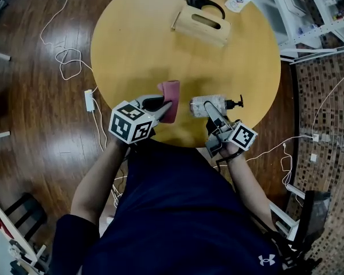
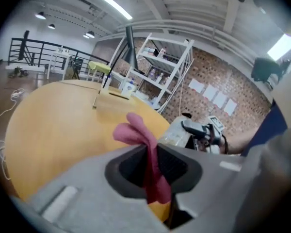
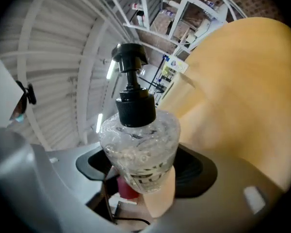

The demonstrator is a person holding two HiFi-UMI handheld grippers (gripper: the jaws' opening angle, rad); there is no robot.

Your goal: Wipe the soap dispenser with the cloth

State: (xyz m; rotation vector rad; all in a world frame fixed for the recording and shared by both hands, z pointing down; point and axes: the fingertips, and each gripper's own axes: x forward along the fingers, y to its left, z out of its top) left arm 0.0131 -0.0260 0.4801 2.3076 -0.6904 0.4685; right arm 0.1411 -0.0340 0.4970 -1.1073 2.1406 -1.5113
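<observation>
Head view: near the lower edge of the table (image 1: 143, 50), the left gripper (image 1: 165, 104) is clamped on the pink cloth (image 1: 171, 90). Just right of it and apart from the cloth, the right gripper (image 1: 211, 112) grips the clear dispenser (image 1: 202, 103), which lies sideways with its black pump pointing right. A wooden box (image 1: 202, 23) sits at the top.

Left gripper view: the cloth (image 2: 143, 140) is pinched between the jaws at centre. The dispenser (image 2: 177, 135) shows beyond it, to the right.

Right gripper view: the jaws press on the sides of the dispenser (image 3: 138, 144) at centre, with its pump toward the top of the frame.
</observation>
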